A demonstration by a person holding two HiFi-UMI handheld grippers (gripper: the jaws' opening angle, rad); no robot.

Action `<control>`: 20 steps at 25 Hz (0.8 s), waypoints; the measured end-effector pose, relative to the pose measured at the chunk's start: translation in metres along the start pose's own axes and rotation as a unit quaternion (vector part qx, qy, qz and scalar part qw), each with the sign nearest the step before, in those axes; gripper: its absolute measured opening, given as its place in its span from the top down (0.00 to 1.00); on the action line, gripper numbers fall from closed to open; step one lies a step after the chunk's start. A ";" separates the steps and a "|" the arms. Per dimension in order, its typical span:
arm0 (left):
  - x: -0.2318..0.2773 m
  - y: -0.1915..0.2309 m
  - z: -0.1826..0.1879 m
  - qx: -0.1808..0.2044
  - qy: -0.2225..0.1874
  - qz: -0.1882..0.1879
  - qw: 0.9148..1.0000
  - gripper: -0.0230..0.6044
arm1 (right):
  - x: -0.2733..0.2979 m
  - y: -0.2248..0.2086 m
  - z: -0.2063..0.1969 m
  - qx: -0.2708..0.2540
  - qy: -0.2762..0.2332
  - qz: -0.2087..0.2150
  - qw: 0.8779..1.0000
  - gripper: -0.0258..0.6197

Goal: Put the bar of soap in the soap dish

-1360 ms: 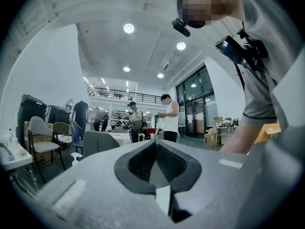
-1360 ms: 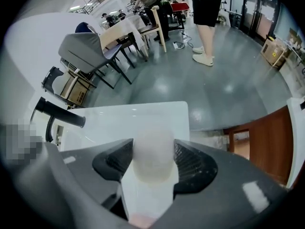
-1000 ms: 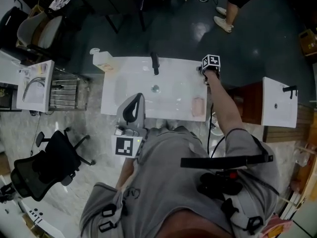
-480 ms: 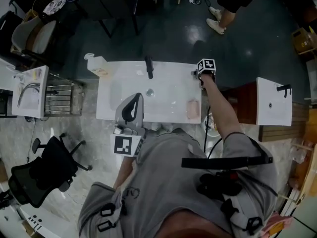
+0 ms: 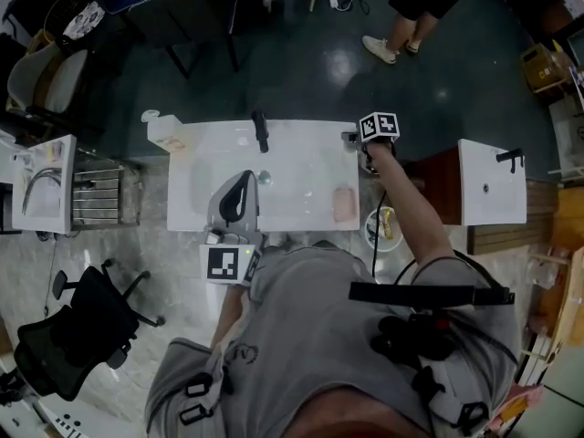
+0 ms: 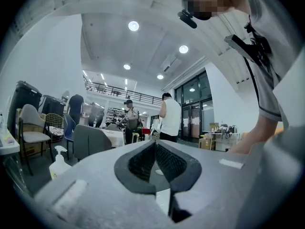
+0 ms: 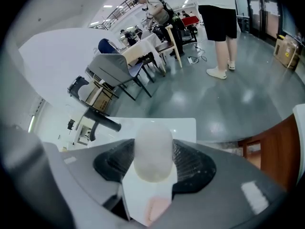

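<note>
The white bar of soap (image 7: 153, 149) sits between the pads of my right gripper (image 7: 153, 151), which is shut on it. In the head view the right gripper (image 5: 363, 142) hangs above the back right corner of the white sink counter (image 5: 310, 144), pointing steeply down. The pink soap dish (image 5: 344, 204) lies on the counter's right side, nearer the person; it shows as a pink patch, the dish (image 7: 157, 209), below the jaws. My left gripper (image 5: 233, 199) hovers level over the basin's front edge. Its tips (image 6: 155, 144) meet with nothing held.
A black faucet (image 5: 261, 130) stands at the counter's back middle, with the drain (image 5: 263, 179) below it. A pump bottle (image 5: 157, 126) is on the back left corner. A wooden cabinet (image 5: 438, 185) and second sink (image 5: 491, 182) stand at right. A person (image 5: 411, 7) stands beyond.
My right gripper has lifted off the counter's back right corner with the soap in it. The left gripper has barely shifted.
</note>
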State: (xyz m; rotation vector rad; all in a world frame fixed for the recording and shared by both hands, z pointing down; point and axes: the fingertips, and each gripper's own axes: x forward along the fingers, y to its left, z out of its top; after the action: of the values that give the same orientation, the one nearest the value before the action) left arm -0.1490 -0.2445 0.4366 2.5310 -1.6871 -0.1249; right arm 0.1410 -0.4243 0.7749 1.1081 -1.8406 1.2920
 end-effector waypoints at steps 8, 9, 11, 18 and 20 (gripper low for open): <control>0.027 0.000 0.001 -0.006 -0.012 -0.019 1.000 0.96 | -0.084 0.064 -0.001 -0.035 -0.057 0.057 0.996 0.57; 0.030 0.000 0.001 -0.007 -0.012 -0.022 1.000 0.96 | -0.098 0.072 0.001 -0.042 -0.064 0.061 0.995 0.57; 0.035 -0.003 0.001 -0.009 -0.012 -0.029 0.999 0.96 | -0.126 0.085 0.003 -0.055 -0.080 0.065 0.993 0.57; 0.045 -0.015 0.011 -0.009 -0.017 -0.049 0.999 0.96 | -0.170 0.105 -0.001 -0.076 -0.096 0.070 0.990 0.57; 0.043 -0.015 0.010 -0.011 -0.015 -0.050 0.999 0.96 | -0.167 0.105 -0.002 -0.073 -0.096 0.070 0.990 0.57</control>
State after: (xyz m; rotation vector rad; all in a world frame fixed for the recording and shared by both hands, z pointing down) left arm -0.1195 -0.2789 0.4241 2.6110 -1.5589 -0.1881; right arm 0.1236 -0.3581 0.5897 1.0718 -2.1521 1.1391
